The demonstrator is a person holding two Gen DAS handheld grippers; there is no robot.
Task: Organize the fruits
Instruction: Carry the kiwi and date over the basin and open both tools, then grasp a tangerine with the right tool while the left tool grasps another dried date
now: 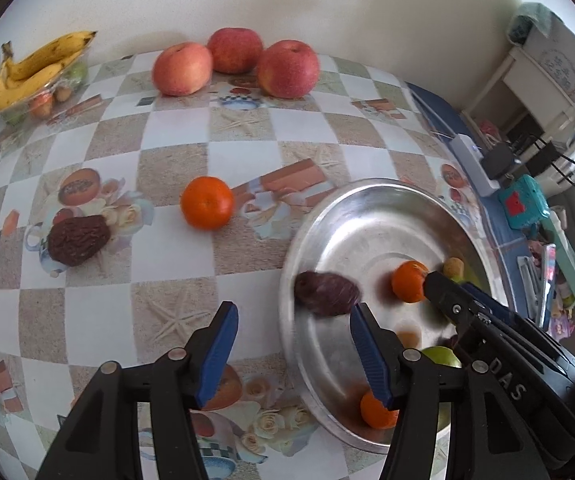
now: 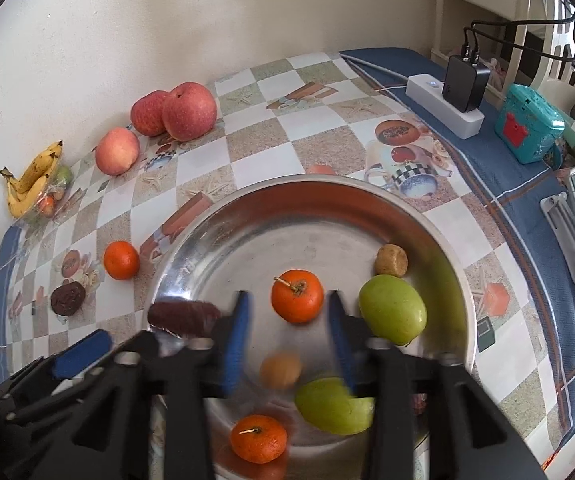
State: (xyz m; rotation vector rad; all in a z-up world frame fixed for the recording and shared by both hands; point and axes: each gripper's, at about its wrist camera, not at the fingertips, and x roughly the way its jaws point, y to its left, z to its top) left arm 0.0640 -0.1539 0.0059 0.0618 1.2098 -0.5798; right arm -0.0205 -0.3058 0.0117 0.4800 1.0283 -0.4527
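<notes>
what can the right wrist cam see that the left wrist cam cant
Only the right wrist view shows the far green fruit whole and the pale round piece between its own claw's open fingers. Only the left wrist view shows the third apple unhidden and the open left claw head-on. Both show the metal plate, the loose tangerine on the cloth, the dark wrinkled fruit and the bananas.

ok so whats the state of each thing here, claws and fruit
left claw: open, empty
right claw: open, empty, over the tray
metal tray: upright, partly filled
dark wrinkled fruit: blurred, at the tray's rim
tangerine on the cloth: outside the tray
three apples: loose by the wall
bananas: atop a clear container
</notes>
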